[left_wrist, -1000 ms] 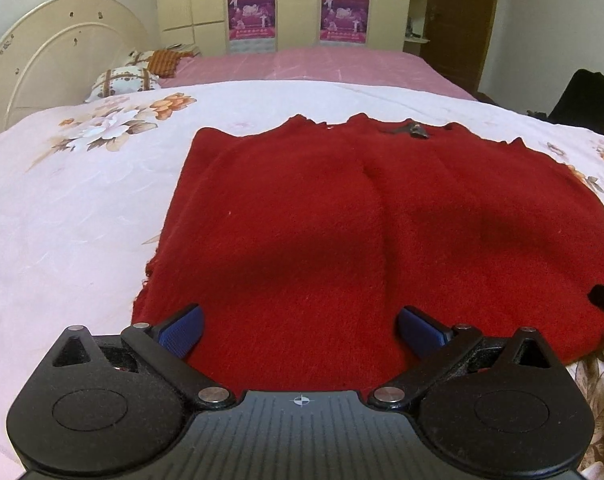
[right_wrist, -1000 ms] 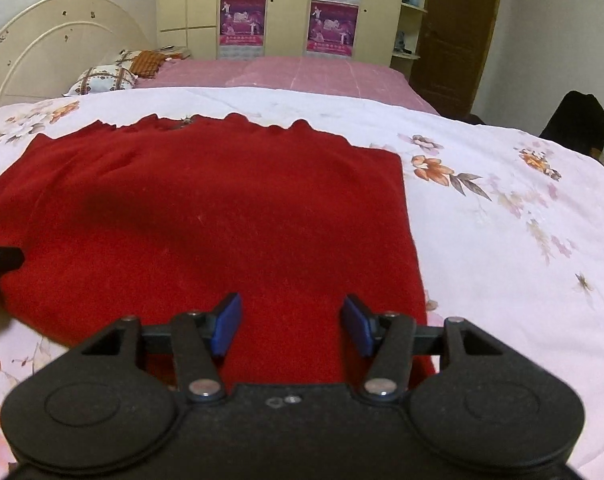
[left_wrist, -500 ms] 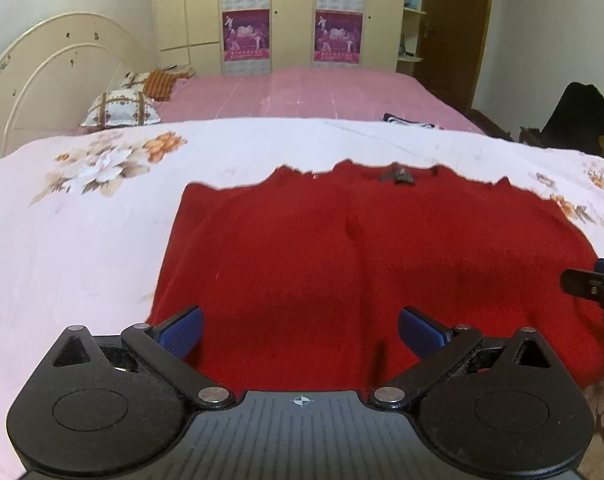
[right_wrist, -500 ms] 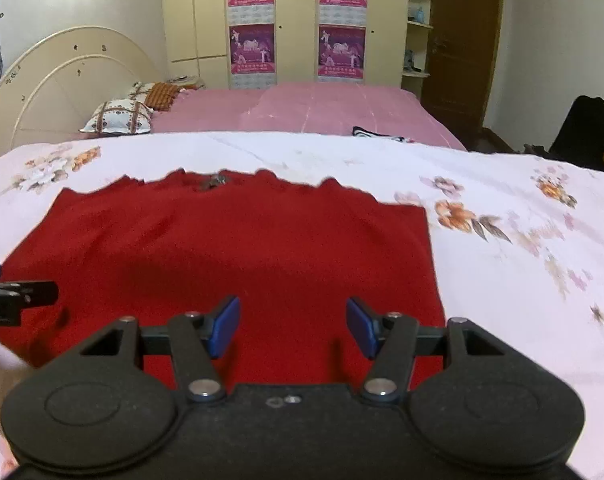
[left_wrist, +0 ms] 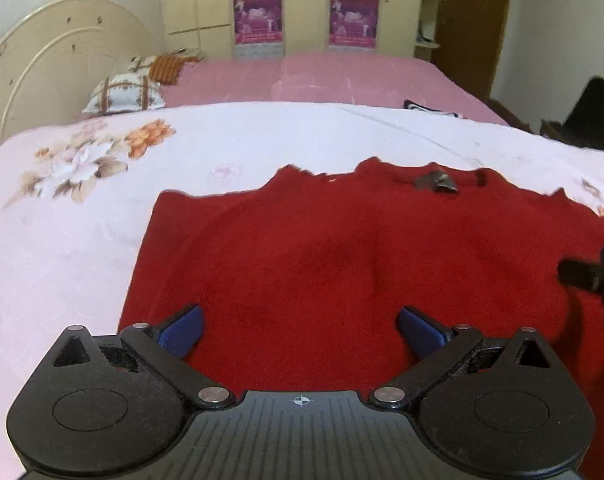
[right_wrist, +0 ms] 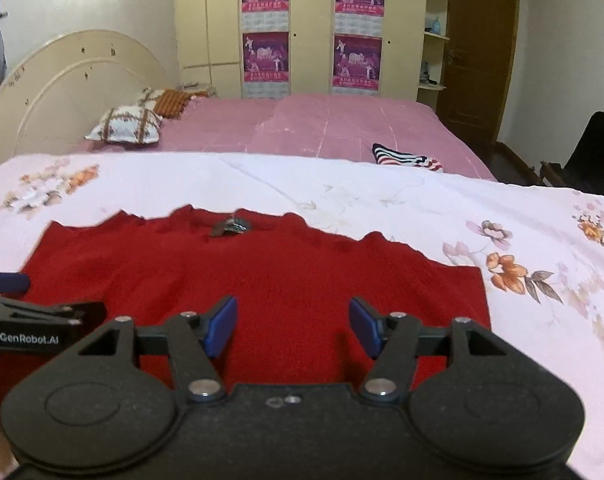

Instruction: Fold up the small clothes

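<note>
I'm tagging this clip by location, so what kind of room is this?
Most likely a home bedroom: a bed with a flowered sheet, a curved headboard with pillows, and a tall wardrobe behind.

This is a bedroom in a home; a wide bed (right_wrist: 342, 128) with a pink cover fills the middle, and its cream arched headboard (right_wrist: 61, 80) stands at the left edge; patterned pillows (right_wrist: 125, 124) lie near that headboard; a white sheet with printed flowers (right_wrist: 382, 200) covers the near part; behind the bed stands a tall cream wardrobe (right_wrist: 221, 32) with purple posters (right_wrist: 265, 58) on its doors; a brown wooden door (right_wrist: 482, 52) is at the right.
</note>
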Demonstrator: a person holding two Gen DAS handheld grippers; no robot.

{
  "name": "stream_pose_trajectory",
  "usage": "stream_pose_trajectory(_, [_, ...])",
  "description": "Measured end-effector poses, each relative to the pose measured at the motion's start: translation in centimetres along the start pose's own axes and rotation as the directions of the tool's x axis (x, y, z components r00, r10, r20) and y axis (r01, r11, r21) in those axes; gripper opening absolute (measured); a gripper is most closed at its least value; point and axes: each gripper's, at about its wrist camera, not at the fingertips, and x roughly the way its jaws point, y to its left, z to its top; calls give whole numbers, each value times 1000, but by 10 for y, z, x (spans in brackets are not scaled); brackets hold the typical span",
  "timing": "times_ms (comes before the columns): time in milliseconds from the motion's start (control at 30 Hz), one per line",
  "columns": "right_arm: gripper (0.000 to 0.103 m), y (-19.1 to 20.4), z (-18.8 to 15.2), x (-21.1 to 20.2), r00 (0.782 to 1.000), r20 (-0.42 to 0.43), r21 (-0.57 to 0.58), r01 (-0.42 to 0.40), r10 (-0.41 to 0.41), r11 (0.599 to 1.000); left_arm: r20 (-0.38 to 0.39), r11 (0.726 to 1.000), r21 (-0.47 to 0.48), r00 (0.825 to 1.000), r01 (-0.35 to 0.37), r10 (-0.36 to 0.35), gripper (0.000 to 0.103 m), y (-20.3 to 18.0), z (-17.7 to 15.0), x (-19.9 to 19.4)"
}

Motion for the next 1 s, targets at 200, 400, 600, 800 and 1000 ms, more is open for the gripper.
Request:
stream_pose_trajectory(200, [64,-2,-14,16,999,-32,-12,11,-12,1000,10,1000,7,1000,1,-1,103,-1,-3,3])
stream_pose_trajectory(400, [65,-4,-17,11,999,-32,-4,7,-7,1000,2,1000,5,1000,-2,2,103,-1,-1,0])
stream_pose_trajectory(600, [65,-5,-9,0,1000,-16,28,5,-5,1000,1,1000,-7,1000,-4,4,103,1,-1,-9])
stream_pose_trajectory(800, [65,-7,-1,-8,1000,16,44,3,-3,999,14,1000,2,1000,16,-16,103,-3,4,-15])
stream_pose_trajectory(1000, [66,-8,9,3,1000,18,31,19,-20,999,23,1000,6,999,22,-22,103,-9,15,-5])
